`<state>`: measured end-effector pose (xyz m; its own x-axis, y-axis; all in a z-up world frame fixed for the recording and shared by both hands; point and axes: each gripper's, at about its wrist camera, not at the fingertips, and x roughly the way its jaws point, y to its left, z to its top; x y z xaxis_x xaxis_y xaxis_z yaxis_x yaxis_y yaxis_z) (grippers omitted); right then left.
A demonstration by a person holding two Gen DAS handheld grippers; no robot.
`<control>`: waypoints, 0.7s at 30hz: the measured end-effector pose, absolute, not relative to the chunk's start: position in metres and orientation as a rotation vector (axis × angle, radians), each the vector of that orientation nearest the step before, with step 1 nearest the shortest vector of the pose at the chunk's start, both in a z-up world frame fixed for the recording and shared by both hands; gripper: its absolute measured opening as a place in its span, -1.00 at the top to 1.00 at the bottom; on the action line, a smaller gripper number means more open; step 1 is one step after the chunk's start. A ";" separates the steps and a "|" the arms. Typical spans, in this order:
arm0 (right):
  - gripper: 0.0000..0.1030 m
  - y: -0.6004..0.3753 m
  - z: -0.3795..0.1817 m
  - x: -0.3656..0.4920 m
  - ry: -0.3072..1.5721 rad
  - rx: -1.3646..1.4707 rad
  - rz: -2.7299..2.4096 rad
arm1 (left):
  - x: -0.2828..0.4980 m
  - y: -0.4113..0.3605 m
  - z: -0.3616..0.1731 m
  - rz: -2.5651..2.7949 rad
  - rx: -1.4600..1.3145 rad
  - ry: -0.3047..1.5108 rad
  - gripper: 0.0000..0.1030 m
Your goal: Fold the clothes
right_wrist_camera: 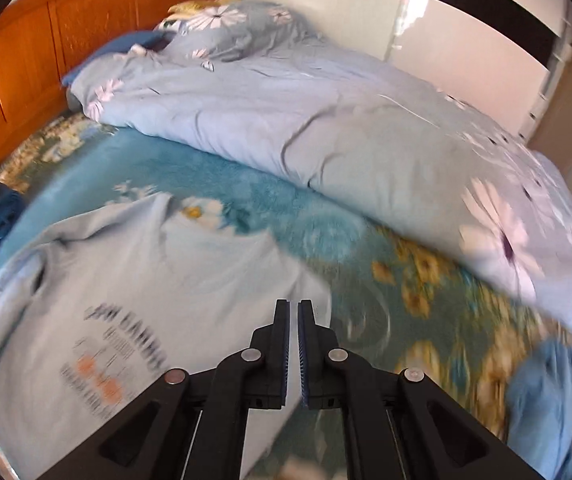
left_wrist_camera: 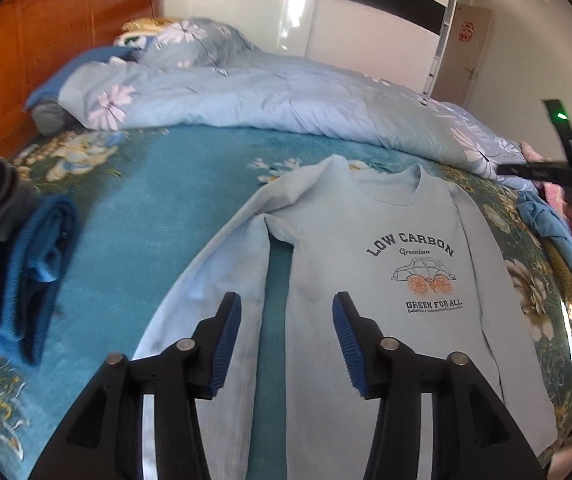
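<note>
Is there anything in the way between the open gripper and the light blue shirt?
No, nothing visible. The left gripper hangs open right over the light blue shirt, which lies flat on the teal blanket. The pile of clothes sits off to the side.

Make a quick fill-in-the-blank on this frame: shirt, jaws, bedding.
1. The light blue sweatshirt lies flat with its printed side facing ____.
2. The left gripper has its jaws ____, with nothing between them.
3. The right gripper has its jaws nearly ____.
4. The quilt bunched along the bed's far side carries a ____ print.

Missing words: up; open; shut; flower
</note>
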<state>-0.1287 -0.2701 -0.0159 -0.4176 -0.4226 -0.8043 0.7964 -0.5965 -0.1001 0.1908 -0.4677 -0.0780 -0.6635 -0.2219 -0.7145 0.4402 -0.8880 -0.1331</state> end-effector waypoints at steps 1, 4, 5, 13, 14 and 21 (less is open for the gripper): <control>0.85 -0.253 -0.016 -0.112 0.578 1.002 -2.070 | 0.196 -0.462 -0.076 -2.533 1.019 0.419 -0.09; 0.68 -0.205 -0.032 -0.061 0.479 1.097 -2.080 | 0.208 -0.443 -0.070 -2.559 1.008 0.428 -0.15; 0.68 -0.190 -0.039 -0.043 0.459 1.130 -2.076 | 0.212 -0.436 -0.068 -2.577 1.013 0.426 -0.18; 0.48 -0.131 -0.086 0.060 0.328 1.295 -2.051 | 0.239 -0.395 -0.056 -2.654 1.069 0.393 -0.34; 0.48 -0.129 -0.091 0.066 0.315 1.307 -2.049 | 0.242 -0.392 -0.054 -2.656 1.074 0.390 -0.34; 0.48 -0.123 -0.113 0.093 0.280 1.355 -2.008 | 0.260 -0.376 -0.038 -2.686 1.051 0.354 -0.36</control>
<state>0.0927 -0.1233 -0.1126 -0.2185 -0.4200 -0.8808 0.6453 -0.7393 0.1924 0.2599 -0.3764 -0.0380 -0.7144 -0.1289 -0.6877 0.3026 -0.9431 -0.1376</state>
